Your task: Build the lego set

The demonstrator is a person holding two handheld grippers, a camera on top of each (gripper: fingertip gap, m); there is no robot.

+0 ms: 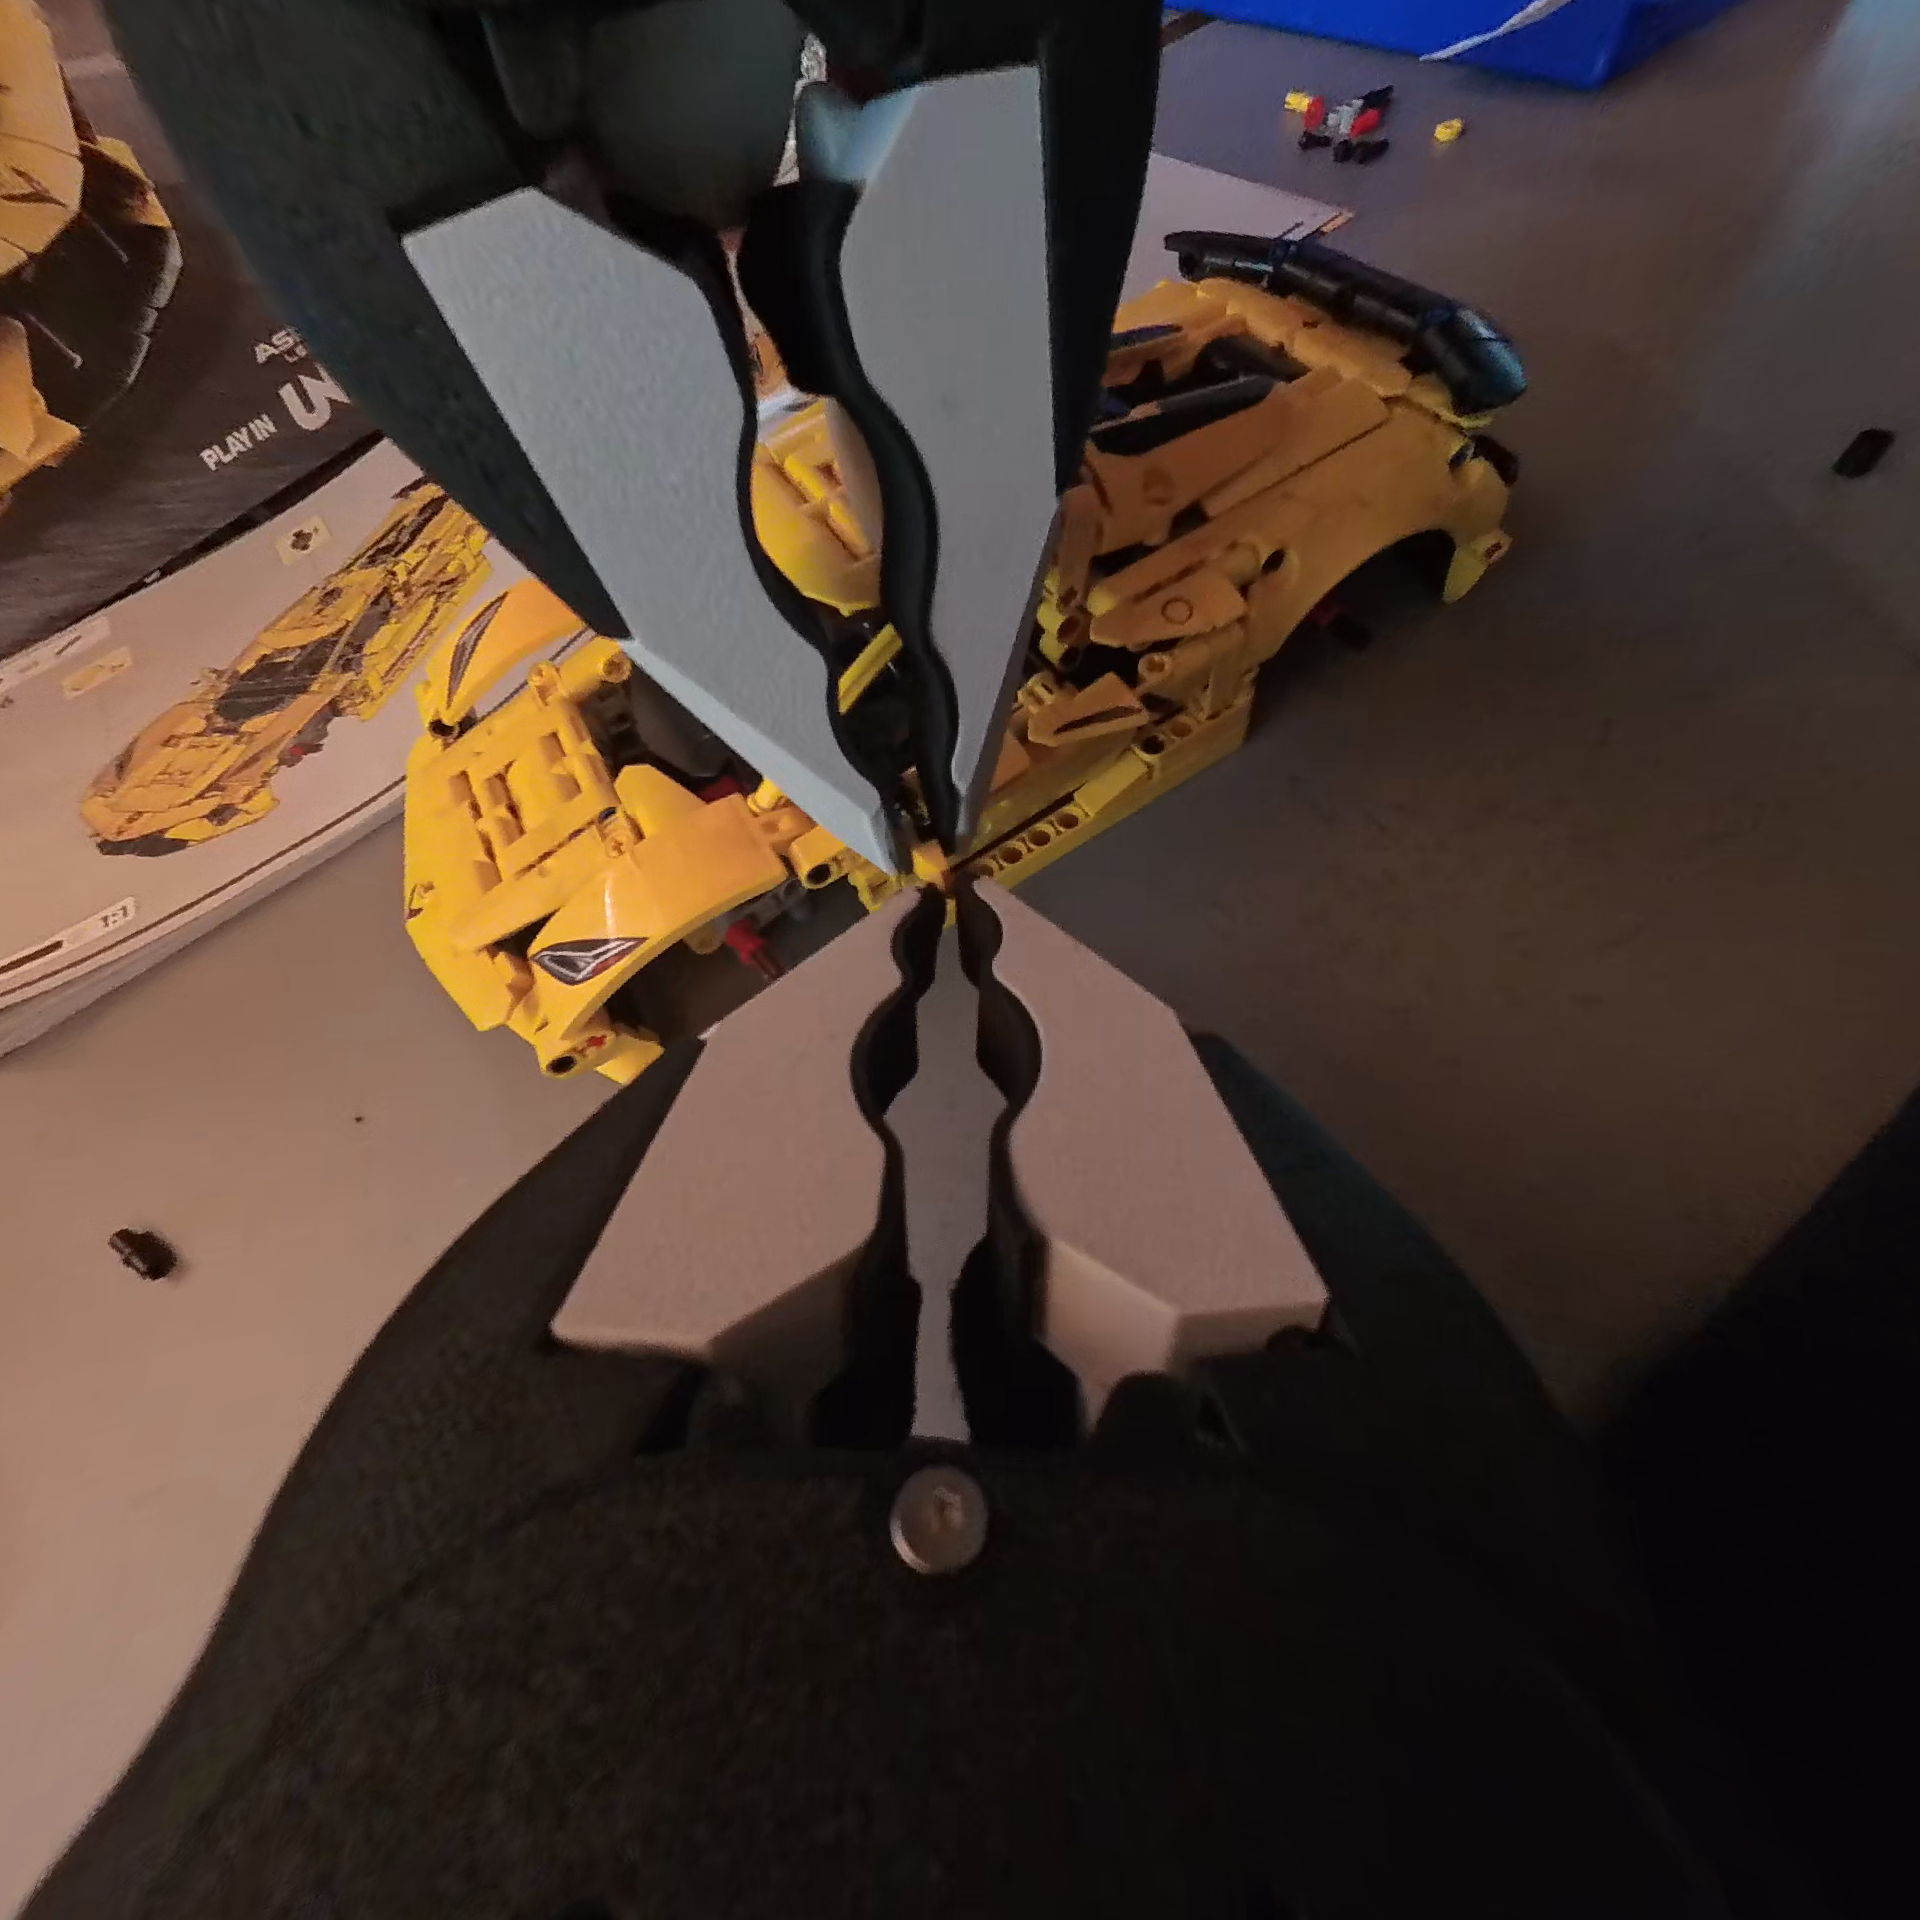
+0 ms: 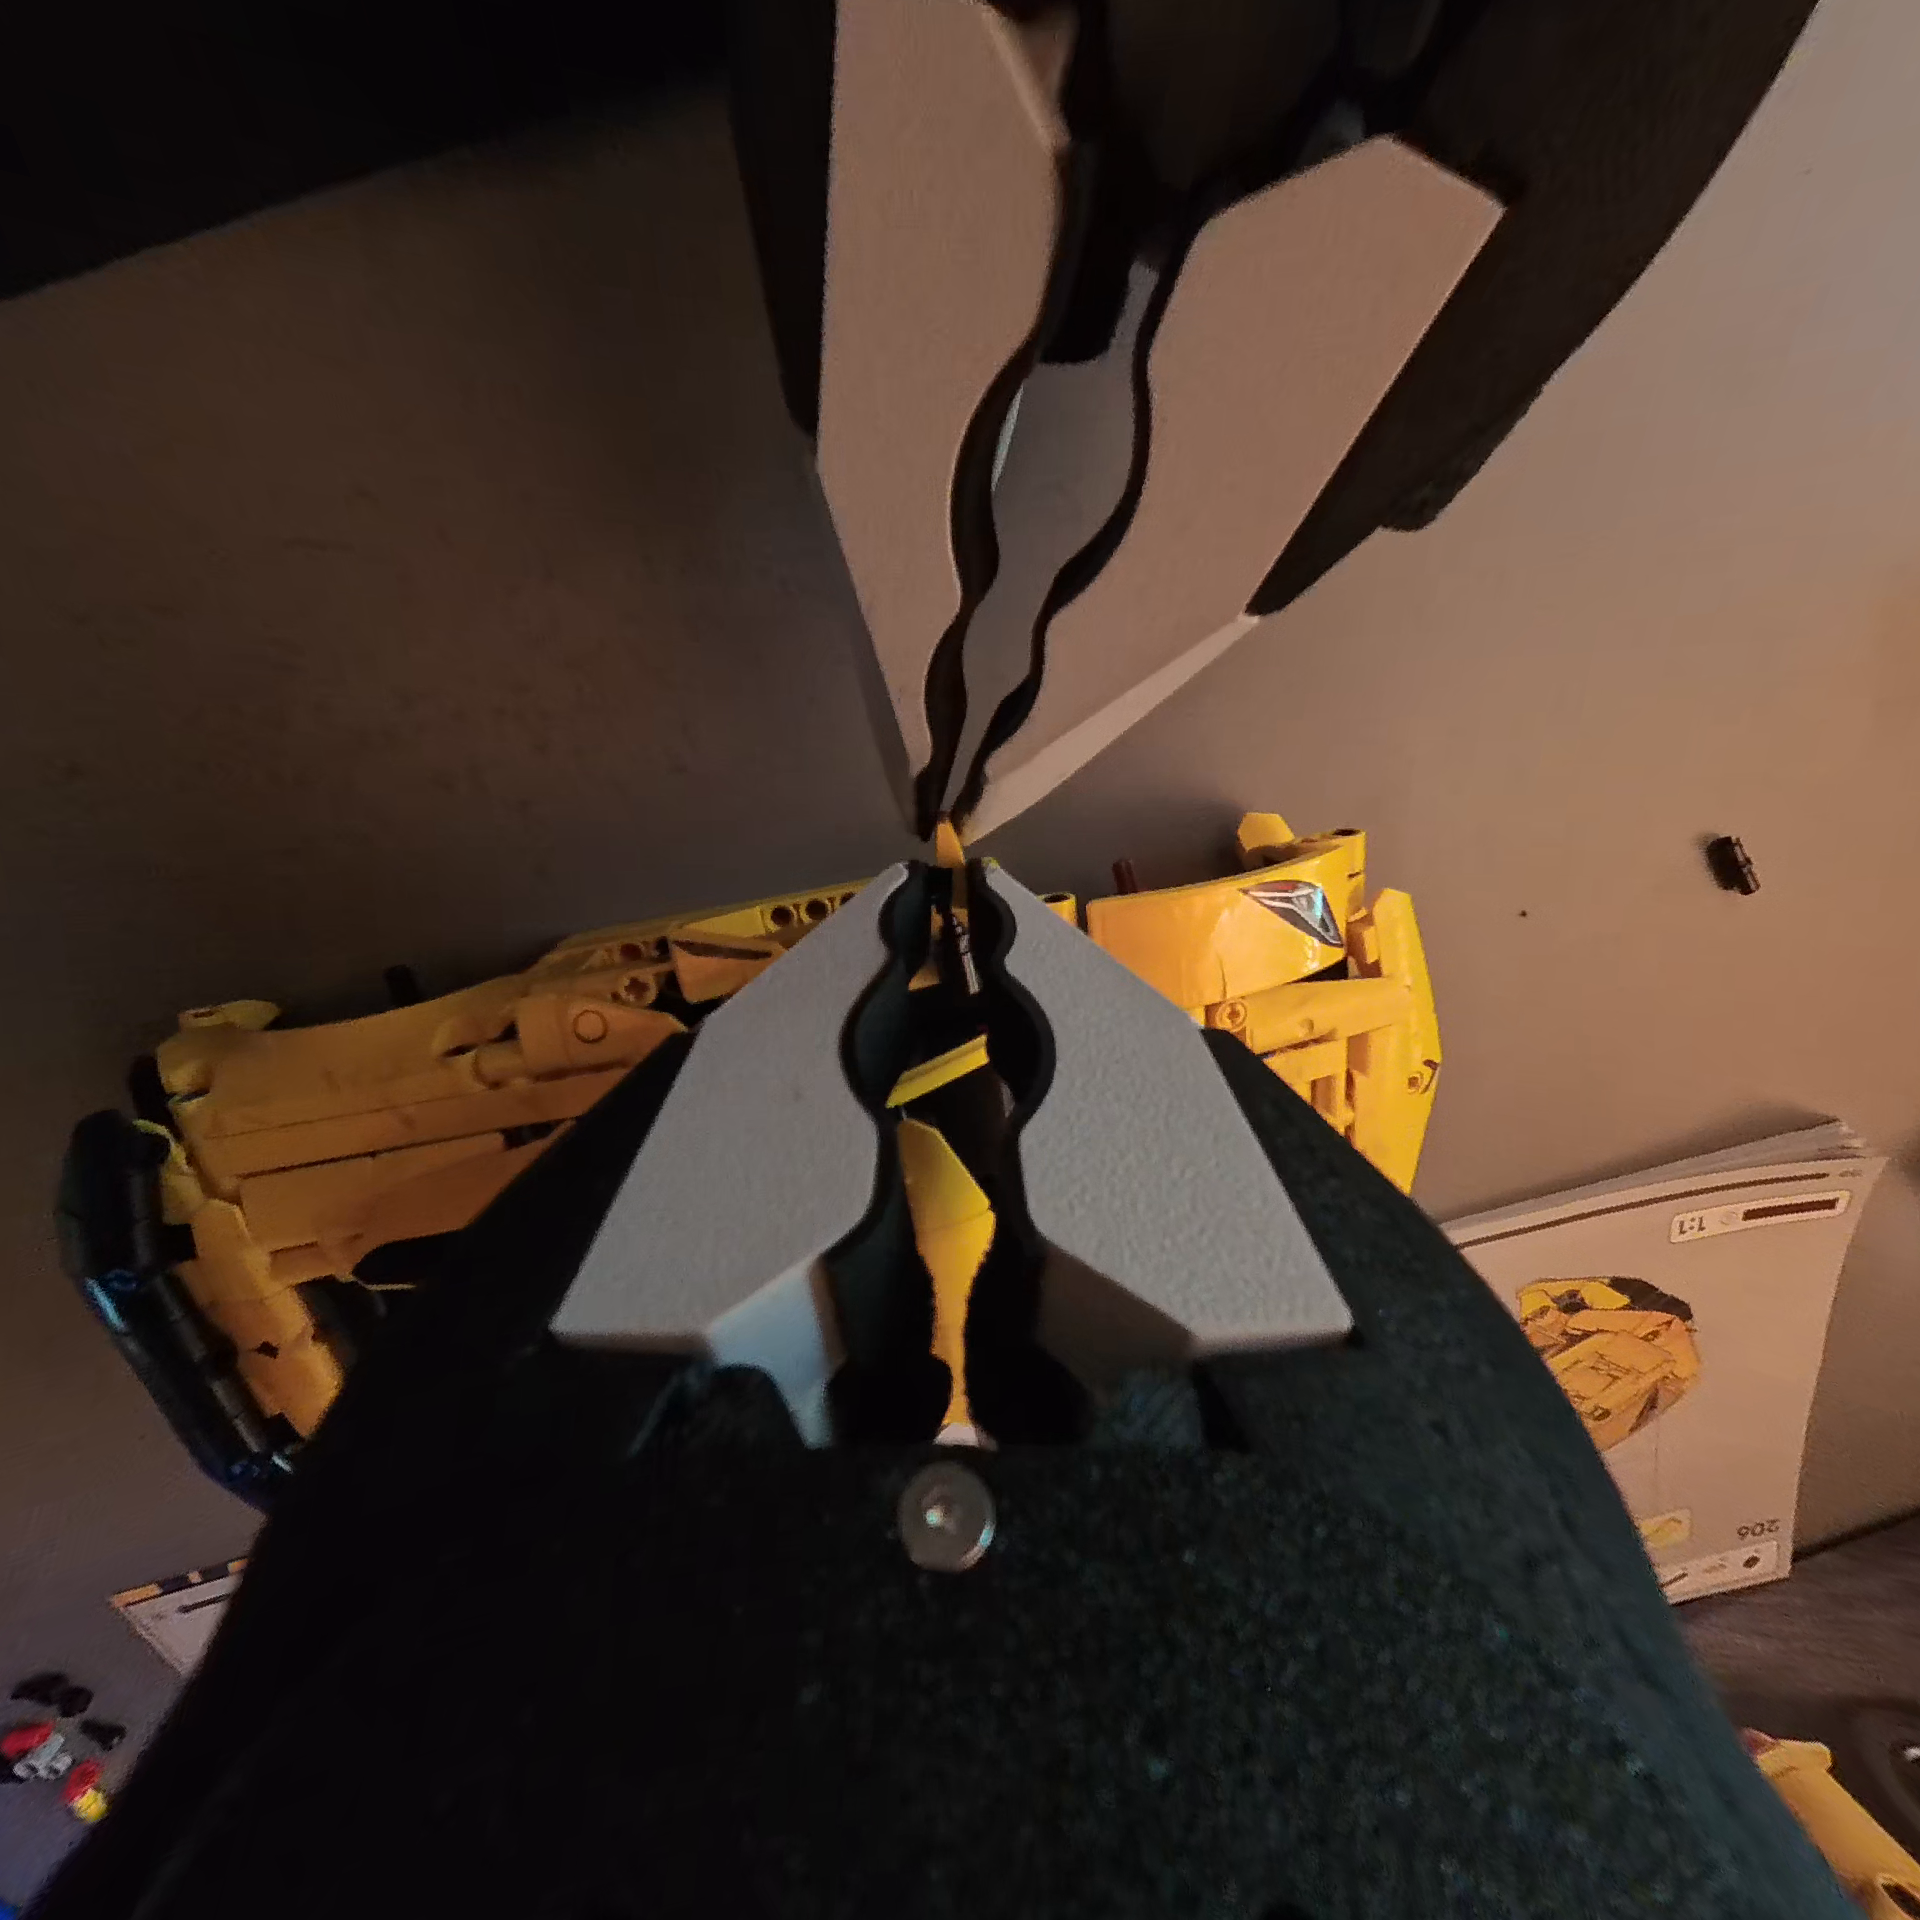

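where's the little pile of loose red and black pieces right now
In the left wrist view the loose pieces lie on the table at the top right, beyond the yellow car's black spoiler and near the blue bin.

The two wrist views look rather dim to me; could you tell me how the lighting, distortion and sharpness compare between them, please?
Left wrist view: cooler, brighter; the yellow car is well lit and fairly sharp, the booklet bows near the edge. Right wrist view: warm and dim, the upper left corner nearly black; the left gripper at top is smeared, the right gripper sharper.
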